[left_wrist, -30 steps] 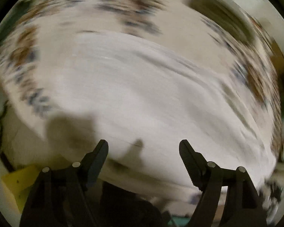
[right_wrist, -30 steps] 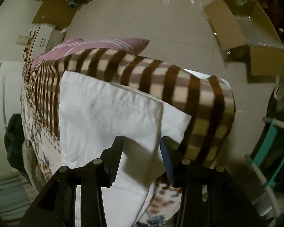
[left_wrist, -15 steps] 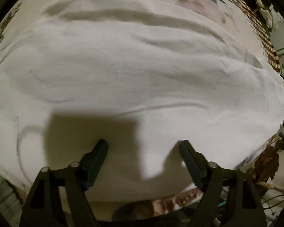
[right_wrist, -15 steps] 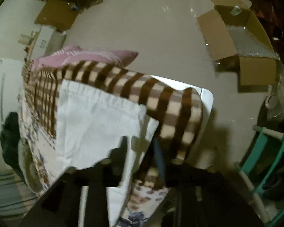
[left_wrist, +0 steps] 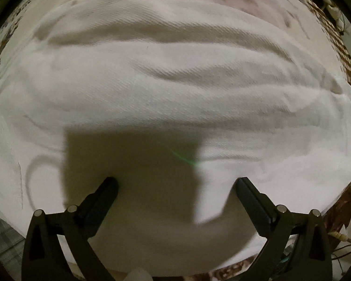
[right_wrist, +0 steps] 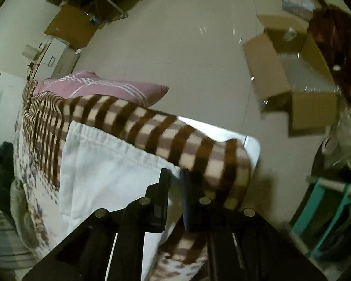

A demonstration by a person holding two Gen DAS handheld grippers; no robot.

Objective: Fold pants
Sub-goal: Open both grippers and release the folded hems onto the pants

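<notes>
the bed (right_wrist: 28, 164) fills the left of the right wrist view, with a brown striped blanket (right_wrist: 152, 128) along its edge and a pink pillow (right_wrist: 98, 89) at 11 o'clock. a cardboard box (right_wrist: 292, 75) stands on the floor at 2 o'clock. the white pants (left_wrist: 175, 89) lie flat on the bed (a few soft creases run across them), filling the left wrist view. the left gripper (left_wrist: 176, 185) points straight down over the pants, its jaws just widened fully, nothing between them. the right gripper (right_wrist: 175, 175) has just closed, pinching a corner of the pants (right_wrist: 110, 164) at the blanket's edge.
</notes>
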